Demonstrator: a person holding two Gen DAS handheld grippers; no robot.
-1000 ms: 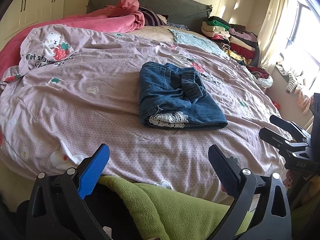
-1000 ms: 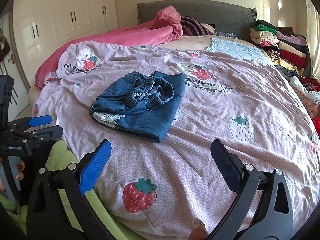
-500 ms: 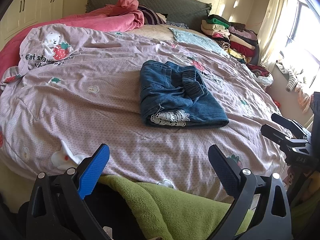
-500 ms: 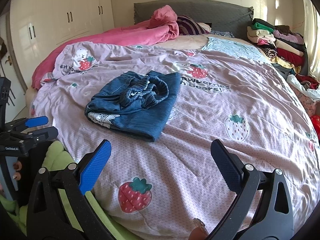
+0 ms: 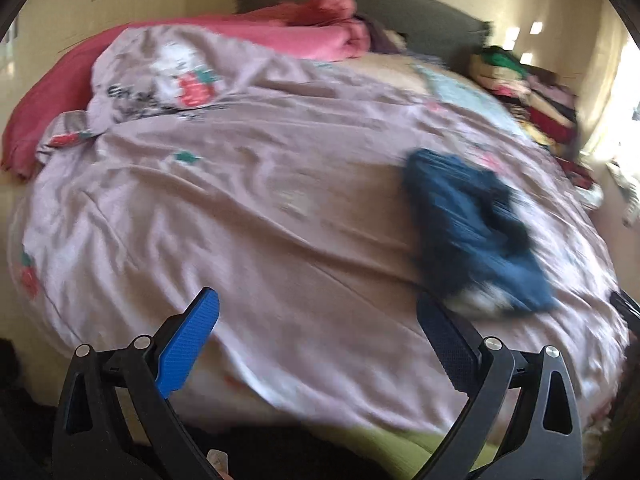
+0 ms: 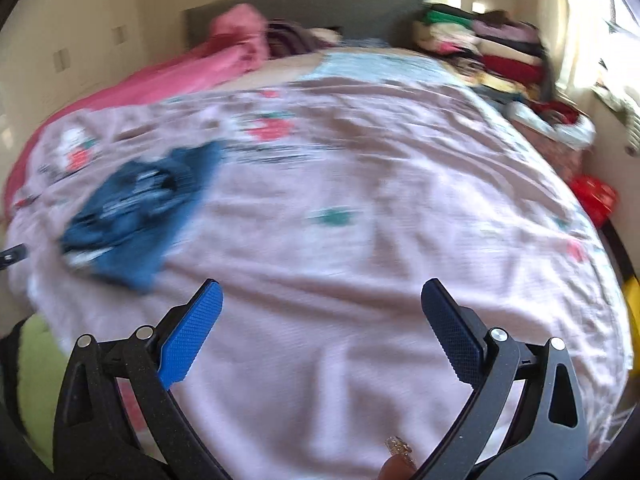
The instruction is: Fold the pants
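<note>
Both cameras have swung since half a second ago: in the left wrist view the folded pants (image 5: 472,232) have slid from centre out to about 3 o'clock, and in the right wrist view they sit at about 9 o'clock, both pictures smeared by motion.

Neither claw holds anything. The left claw (image 5: 318,340) stands spread wide over the near edge of the bed (image 5: 240,208), its blue pads well apart with only quilt between them; the right claw (image 6: 322,328) is likewise spread and empty. The pants lie as a compact dark denim bundle on the pink quilt, well apart from both claws, a pale trim showing at the near end. Left alone like that, they read as a finished fold, and the claws turning away suggests the work is over (or nearly).

Green fabric (image 6: 36,368) shows at 8 o'clock in the right view, probably clothing of the person holding the rig. A stack of folded clothes (image 6: 480,44) sits at 1 o'clock by the headboard.

Dark lettering is printed on the quilt near a strawberry motif (image 5: 192,88) at 11 o'clock, too blurred to read here.
</note>
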